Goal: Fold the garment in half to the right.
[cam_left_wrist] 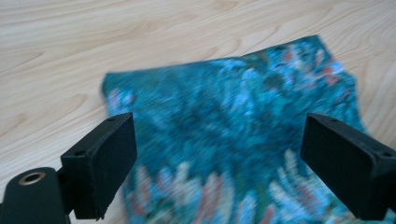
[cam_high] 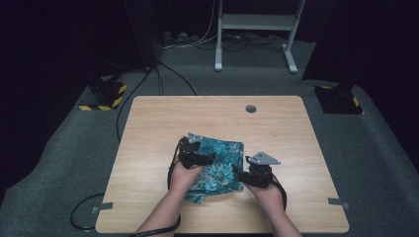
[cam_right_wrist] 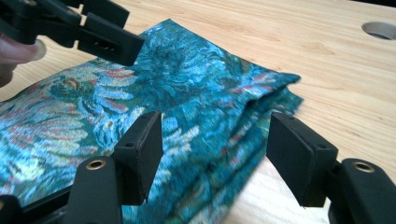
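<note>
A folded teal cloth (cam_high: 223, 163) with a leafy print lies on the wooden table (cam_high: 163, 118), near the middle front. My left gripper (cam_high: 211, 159) hovers over the cloth's left part, and its jaws stand wide apart above the fabric (cam_left_wrist: 233, 116) without touching it. My right gripper (cam_high: 238, 171) comes in from the cloth's right edge. Its jaws straddle the folded edge (cam_right_wrist: 261, 98), and the pads (cam_right_wrist: 144, 149) stay clear of the fabric. The left gripper's jaw tip (cam_right_wrist: 112, 39) hangs over the far side of the cloth in the right gripper view.
A round cable hole (cam_high: 251, 108) sits in the table's far half. Tape strips mark the front corners (cam_high: 338, 202). Beyond the table are grey carpet, cables and a white frame stand (cam_high: 257, 29).
</note>
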Demonstrator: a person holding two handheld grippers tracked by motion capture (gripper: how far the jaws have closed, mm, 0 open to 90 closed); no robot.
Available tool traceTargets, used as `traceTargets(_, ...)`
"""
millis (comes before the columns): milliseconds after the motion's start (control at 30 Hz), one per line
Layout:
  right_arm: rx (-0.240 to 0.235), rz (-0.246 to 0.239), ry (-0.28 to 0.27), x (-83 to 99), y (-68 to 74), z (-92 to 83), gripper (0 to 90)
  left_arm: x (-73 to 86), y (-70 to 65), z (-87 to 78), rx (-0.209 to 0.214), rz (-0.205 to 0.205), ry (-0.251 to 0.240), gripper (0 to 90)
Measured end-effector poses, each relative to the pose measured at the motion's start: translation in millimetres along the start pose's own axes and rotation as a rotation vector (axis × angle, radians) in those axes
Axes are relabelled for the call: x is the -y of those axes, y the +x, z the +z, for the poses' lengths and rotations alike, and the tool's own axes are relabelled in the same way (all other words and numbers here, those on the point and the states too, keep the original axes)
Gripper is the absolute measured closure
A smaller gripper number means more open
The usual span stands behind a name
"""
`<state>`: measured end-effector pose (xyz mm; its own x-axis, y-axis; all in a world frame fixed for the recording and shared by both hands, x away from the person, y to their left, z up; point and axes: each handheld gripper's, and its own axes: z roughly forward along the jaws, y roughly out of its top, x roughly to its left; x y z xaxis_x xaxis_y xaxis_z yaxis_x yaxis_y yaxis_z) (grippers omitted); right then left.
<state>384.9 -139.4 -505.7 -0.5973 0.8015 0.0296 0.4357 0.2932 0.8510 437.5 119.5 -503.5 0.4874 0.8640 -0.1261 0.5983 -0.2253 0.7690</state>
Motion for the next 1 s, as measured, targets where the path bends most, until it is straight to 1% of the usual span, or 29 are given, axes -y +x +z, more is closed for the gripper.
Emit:
traceTargets(33,0.0,0.0,0.0,0.0,0.0,0.0,36.6,0.0,0.0,0.0,0.0,0.0,0.0,11.7)
traceTargets(67,0.0,-0.008,0.001,-2.4,3.1,4.2,37.7,3.8,5.1,-1.3,-0.006,-0.008,0.0,11.9)
traceTargets(100,-0.003,-0.014,-0.001,-4.0,4.9,6.4,38.1,6.3,8.1,-2.0,-0.011,-0.006,0.003,12.1)
traceTargets(133,-0.003,-0.014,-0.001,-4.0,4.9,6.4,38.1,6.3,8.1,-2.0,-0.011,-0.006,0.003,12.5)
traceTargets(167,-0.006,-0.022,-0.004,-6.4,7.8,9.3,38.8,8.3,10.1,-2.1,-0.013,-0.006,0.005,12.5)
traceTargets(200,-0.013,-0.033,-0.007,-11.0,11.8,15.5,39.3,10.4,11.6,-1.8,-0.015,-0.008,0.007,13.1)
traceTargets(233,-0.013,-0.033,-0.007,-11.0,11.8,15.5,39.3,12.9,13.0,-1.4,-0.02,-0.004,0.011,13.1)
traceTargets(267,-0.02,-0.043,-0.004,-16.2,15.7,24.6,39.2,14.3,13.6,-1.2,-0.02,-0.002,0.014,13.1)
traceTargets(300,-0.02,-0.043,-0.004,-16.2,15.7,24.6,39.2,16.2,14.1,-0.8,-0.02,0.003,0.017,13.1)
traceTargets(333,-0.024,-0.047,0.0,-18.6,17.0,30.4,39.2,17.9,14.3,-0.5,-0.021,0.006,0.021,13.3)
traceTargets(367,-0.037,-0.054,0.02,-22.2,18.9,43.1,39.2,20.5,14.7,0.0,-0.021,0.008,0.022,13.3)
traceTargets(400,-0.038,-0.059,0.032,-23.0,19.7,47.8,39.2,22.1,15.2,0.4,-0.02,0.004,0.023,13.3)
traceTargets(433,-0.038,-0.059,0.032,-23.0,19.7,47.8,39.2,22.1,15.2,0.4,-0.02,0.004,0.023,13.3)
traceTargets(467,-0.028,-0.082,0.074,-22.3,20.4,59.6,39.1,23.2,15.9,0.6,-0.02,0.005,0.023,13.4)
traceTargets(500,-0.021,-0.085,0.092,-21.1,19.2,62.5,38.9,25.4,17.5,0.6,-0.019,-0.001,0.024,13.4)
traceTargets(533,-0.021,-0.085,0.092,-21.1,19.2,62.5,38.9,25.4,17.5,0.6,-0.019,-0.001,0.024,13.4)
traceTargets(567,-0.01,-0.079,0.118,-17.7,15.7,65.7,38.6,26.2,17.8,0.6,-0.019,-0.004,0.024,13.4)
traceTargets(600,0.0,-0.092,0.135,-13.6,10.4,66.9,38.4,28.4,18.6,0.9,-0.018,-0.009,0.025,13.4)
traceTargets(633,0.0,-0.092,0.135,-13.6,10.4,66.9,38.4,28.4,18.6,0.9,-0.018,-0.009,0.025,13.5)
traceTargets(667,0.012,-0.092,0.147,-11.5,6.4,67.2,38.3,29.5,18.6,1.1,-0.016,-0.012,0.024,13.5)
traceTargets(767,0.001,-0.059,0.174,-5.9,-7.4,70.0,38.4,32.7,16.9,2.6,-0.011,-0.016,0.023,13.5)
traceTargets(833,0.0,-0.061,0.173,-5.9,-8.3,70.5,38.5,33.6,16.4,3.0,-0.009,-0.018,0.025,13.5)
traceTargets(867,0.002,-0.074,0.182,-8.1,-10.1,72.6,38.5,34.9,14.8,3.7,-0.007,-0.018,0.027,13.5)
traceTargets(933,0.001,-0.078,0.185,-9.5,-11.3,74.0,38.5,35.6,13.8,3.8,-0.002,-0.019,0.028,13.5)
traceTargets(967,-0.008,-0.082,0.188,-11.8,-15.7,77.3,38.3,37.0,10.6,3.7,0.001,-0.012,0.029,13.5)
traceTargets(1000,-0.019,-0.084,0.19,-13.0,-18.3,78.9,38.3,37.0,10.6,3.7,0.001,-0.012,0.029,13.5)
